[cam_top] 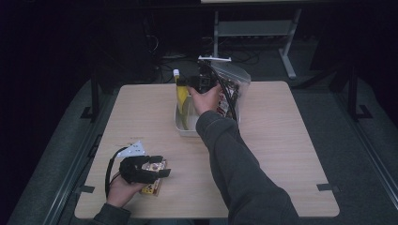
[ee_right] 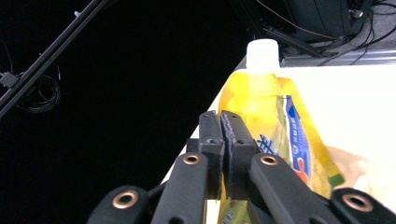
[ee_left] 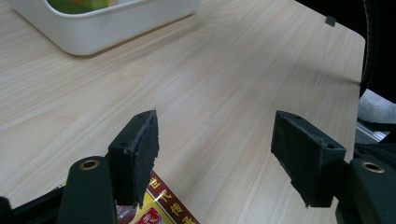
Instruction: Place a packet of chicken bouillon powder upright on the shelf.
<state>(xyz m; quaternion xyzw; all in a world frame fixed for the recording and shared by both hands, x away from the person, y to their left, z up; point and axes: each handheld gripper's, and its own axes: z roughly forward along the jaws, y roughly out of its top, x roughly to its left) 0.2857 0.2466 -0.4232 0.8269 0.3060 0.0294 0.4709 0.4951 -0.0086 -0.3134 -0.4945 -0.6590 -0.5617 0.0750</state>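
Note:
A yellow drink pouch with a white cap stands upright in a white bin near the table's far edge. My right gripper reaches over the bin to the pouch's upper part. In the right gripper view its jaws stand pressed together along the left edge of the pouch. At the near left, my left gripper lies low over a red and yellow snack packet. Its jaws stand wide apart with bare table between them, and the packet lies under one jaw.
A clear plastic bag holding several packets sits beside the bin on its right. The wooden table has a dark floor, cables and a desk frame behind it. The bin's corner lies ahead of the left gripper.

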